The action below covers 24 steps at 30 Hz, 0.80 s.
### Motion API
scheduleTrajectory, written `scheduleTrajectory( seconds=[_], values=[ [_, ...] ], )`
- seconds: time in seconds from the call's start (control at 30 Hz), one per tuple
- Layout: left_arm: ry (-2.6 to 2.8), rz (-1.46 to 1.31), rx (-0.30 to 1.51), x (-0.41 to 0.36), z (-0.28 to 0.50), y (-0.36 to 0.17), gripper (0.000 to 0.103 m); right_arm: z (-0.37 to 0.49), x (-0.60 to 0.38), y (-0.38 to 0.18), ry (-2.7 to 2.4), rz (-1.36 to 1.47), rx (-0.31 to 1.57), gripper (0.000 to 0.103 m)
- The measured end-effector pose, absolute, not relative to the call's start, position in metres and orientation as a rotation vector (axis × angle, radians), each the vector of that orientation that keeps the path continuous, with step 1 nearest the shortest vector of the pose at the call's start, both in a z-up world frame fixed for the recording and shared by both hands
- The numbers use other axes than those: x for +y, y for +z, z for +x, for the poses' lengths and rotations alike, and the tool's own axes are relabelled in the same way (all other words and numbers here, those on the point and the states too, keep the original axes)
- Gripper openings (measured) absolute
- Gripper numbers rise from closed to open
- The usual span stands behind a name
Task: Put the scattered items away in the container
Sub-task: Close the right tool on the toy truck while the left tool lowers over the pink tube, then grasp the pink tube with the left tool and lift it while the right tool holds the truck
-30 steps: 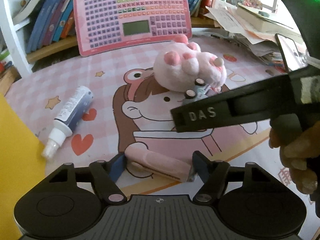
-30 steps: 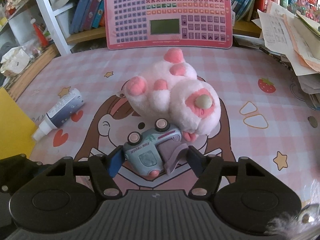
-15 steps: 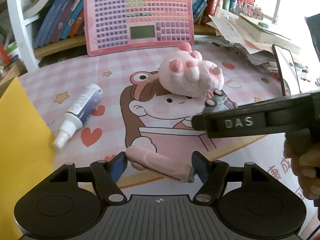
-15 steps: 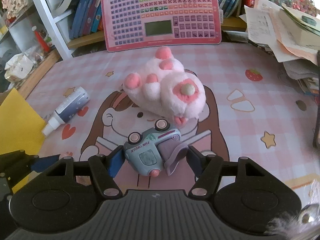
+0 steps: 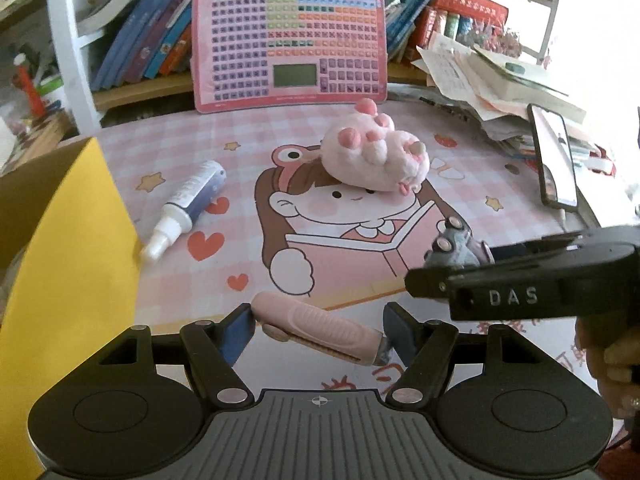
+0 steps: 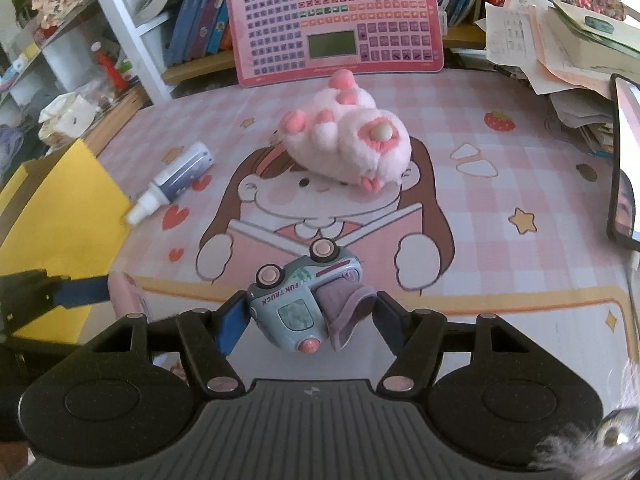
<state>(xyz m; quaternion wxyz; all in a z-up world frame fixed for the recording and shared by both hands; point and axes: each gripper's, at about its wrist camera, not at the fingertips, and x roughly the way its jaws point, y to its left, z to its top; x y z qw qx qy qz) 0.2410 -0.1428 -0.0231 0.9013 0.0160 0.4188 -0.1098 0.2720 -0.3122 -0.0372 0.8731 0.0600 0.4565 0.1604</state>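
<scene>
The yellow cardboard container (image 5: 72, 264) sits at the mat's left edge. Your left gripper (image 5: 318, 330), nearest it, clamps a pink oblong plastic case (image 5: 320, 330) only by its ends; a jolt could swing it free. Further right, your right gripper (image 6: 308, 320) pinches a pale-blue toy truck (image 6: 298, 304). Both tilt downward.

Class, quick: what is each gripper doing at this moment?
Left gripper: shut on the pink tube-shaped item.
Right gripper: shut on the toy truck.
</scene>
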Motion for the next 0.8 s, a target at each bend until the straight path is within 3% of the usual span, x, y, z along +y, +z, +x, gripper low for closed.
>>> scheduleTrajectory(
  seconds=[0.63, 0.67, 0.7, 0.8],
  values=[
    [-0.224, 0.003, 0.873, -0.143, 0.205, -0.024, 0.069, 0.239, -0.313, -0.032, 0.328, 0.11, 0.958, 0.065],
    [-0.226, 0.002, 0.873, -0.142, 0.204, -0.024, 0.061, 0.238, -0.313, -0.032, 0.324, 0.109, 0.96, 0.065],
    [-0.228, 0.0, 0.876, -0.141, 0.203, -0.024, 0.036, 0.237, -0.313, -0.031, 0.321, 0.108, 0.961, 0.065],
    [-0.234, -0.015, 0.902, -0.138, 0.201, -0.029, 0.033, 0.232, -0.311, -0.031, 0.318, 0.099, 0.96, 0.065]
  ],
)
